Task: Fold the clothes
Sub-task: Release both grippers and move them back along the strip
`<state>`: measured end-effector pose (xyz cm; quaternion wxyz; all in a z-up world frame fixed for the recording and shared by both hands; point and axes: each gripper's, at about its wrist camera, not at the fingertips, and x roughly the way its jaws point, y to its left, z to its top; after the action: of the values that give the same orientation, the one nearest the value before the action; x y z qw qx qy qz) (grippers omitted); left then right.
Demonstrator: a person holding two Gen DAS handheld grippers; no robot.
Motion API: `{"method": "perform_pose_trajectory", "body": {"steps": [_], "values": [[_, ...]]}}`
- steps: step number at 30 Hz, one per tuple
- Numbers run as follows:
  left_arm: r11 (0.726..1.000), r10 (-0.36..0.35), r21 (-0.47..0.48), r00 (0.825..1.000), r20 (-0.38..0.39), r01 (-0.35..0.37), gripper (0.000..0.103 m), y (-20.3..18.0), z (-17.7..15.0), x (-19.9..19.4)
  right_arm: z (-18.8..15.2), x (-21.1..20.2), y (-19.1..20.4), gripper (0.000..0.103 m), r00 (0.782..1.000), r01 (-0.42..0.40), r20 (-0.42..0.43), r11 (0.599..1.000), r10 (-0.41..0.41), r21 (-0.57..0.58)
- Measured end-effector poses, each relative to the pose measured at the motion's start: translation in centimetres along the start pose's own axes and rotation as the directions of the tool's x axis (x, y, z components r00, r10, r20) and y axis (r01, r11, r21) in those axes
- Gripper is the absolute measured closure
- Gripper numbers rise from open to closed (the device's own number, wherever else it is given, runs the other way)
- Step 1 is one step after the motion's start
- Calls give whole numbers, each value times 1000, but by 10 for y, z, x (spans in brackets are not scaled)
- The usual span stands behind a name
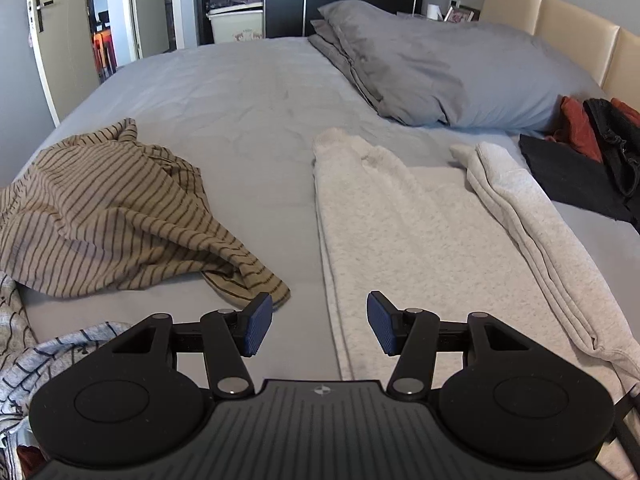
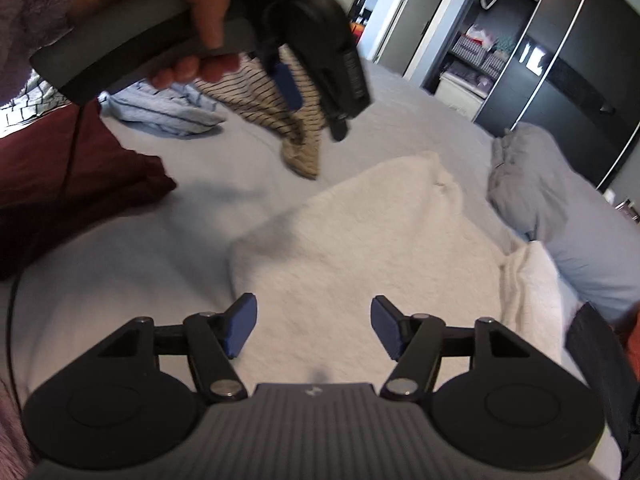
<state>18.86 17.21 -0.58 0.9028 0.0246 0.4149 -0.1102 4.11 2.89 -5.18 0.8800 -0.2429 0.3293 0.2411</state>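
Observation:
A cream fleece garment (image 1: 408,220) lies flat on the grey bed (image 1: 224,92), partly folded, with a sleeve doubled along its right side; it also shows in the right wrist view (image 2: 360,248). My left gripper (image 1: 320,326) is open and empty, held above the garment's near left edge. It also shows in the right wrist view (image 2: 316,104), held in a hand above the bed. My right gripper (image 2: 312,330) is open and empty above the garment's near edge. A crumpled beige striped shirt (image 1: 108,212) lies to the left.
Grey pillows (image 1: 420,68) lie at the head of the bed. Black and red clothes (image 1: 588,152) are piled at the right. A blue checked garment (image 1: 36,360) lies at the near left, and a maroon cloth (image 2: 68,184) lies beside it.

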Motion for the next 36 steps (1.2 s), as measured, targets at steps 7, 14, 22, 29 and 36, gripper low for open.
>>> {"method": "perform_pose_trajectory", "body": {"steps": [7, 14, 22, 29, 36], "values": [[1000, 11, -4, 1000, -21, -11, 52, 9, -7, 5, 11, 25, 26, 48, 999, -42, -27, 999, 42, -10], [998, 14, -59, 999, -31, -16, 52, 25, -6, 15, 24, 66, 60, 56, 999, 11, -35, 986, -17, -164], [995, 9, -94, 999, -44, -13, 52, 37, 0, 30, 23, 97, 72, 60, 995, 65, -52, 957, -83, -284], [994, -7, -111, 998, -67, 0, 52, 37, 5, 50, 30, 89, 35, 87, 998, -38, -47, 993, 33, -108], [973, -76, -223, 996, -56, 62, 51, 39, 35, 86, 28, 55, -29, 87, 994, -107, 32, 985, 104, 132]]}}
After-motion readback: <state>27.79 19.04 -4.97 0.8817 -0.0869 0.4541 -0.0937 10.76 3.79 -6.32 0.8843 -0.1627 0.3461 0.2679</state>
